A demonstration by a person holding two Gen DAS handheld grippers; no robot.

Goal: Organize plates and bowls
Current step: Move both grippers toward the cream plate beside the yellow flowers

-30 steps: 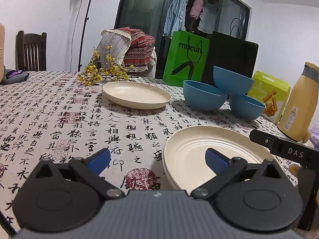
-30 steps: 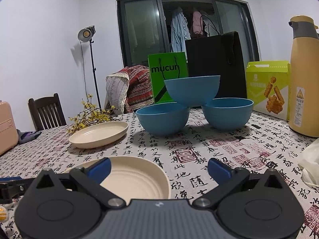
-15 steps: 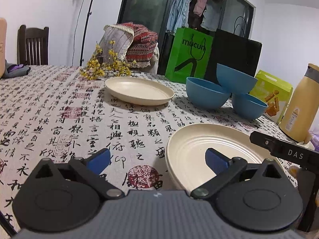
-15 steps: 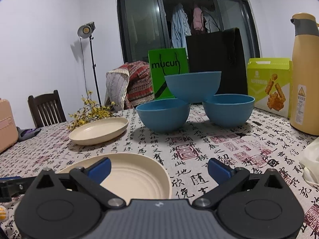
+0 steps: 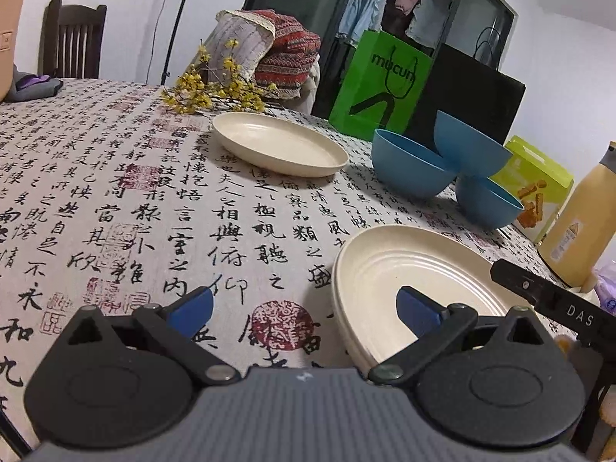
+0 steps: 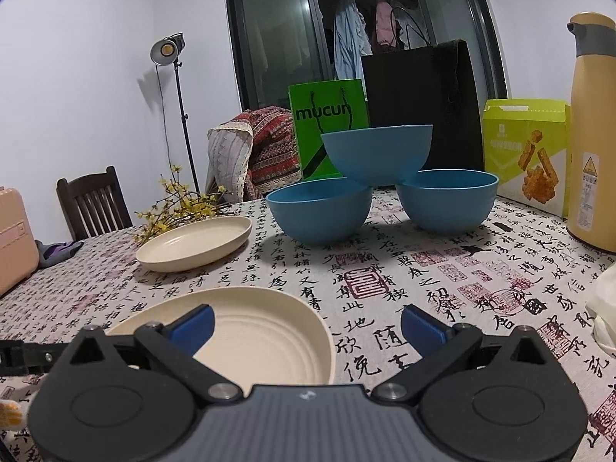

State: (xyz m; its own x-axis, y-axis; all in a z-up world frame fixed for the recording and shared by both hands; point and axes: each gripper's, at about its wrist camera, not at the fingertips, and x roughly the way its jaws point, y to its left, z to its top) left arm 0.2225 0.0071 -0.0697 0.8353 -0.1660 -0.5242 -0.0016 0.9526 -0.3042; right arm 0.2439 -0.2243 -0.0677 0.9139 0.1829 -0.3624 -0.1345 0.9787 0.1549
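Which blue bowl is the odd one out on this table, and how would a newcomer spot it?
Start at the green shopping bag at the table's far edge. Directly in front sit three blue bowls: a left bowl and a right bowl stand on the cloth. The top bowl alone touches no cloth, perched across their two rims.

The desk has a whitish cloth printed all over with black calligraphy characters and faded red seal stamps. Two plates, both plain cream: the near plate has faint concentric rings, the far plate looks smooth. All three bowls are the same matte mid-blue. Behind them sit a bright green bag with dark lettering, a black bag, a lime-yellow box with orange snack pictures and a mustard-yellow flask with a grey collar. Each hand-held gripper is black and grey with blue pads.
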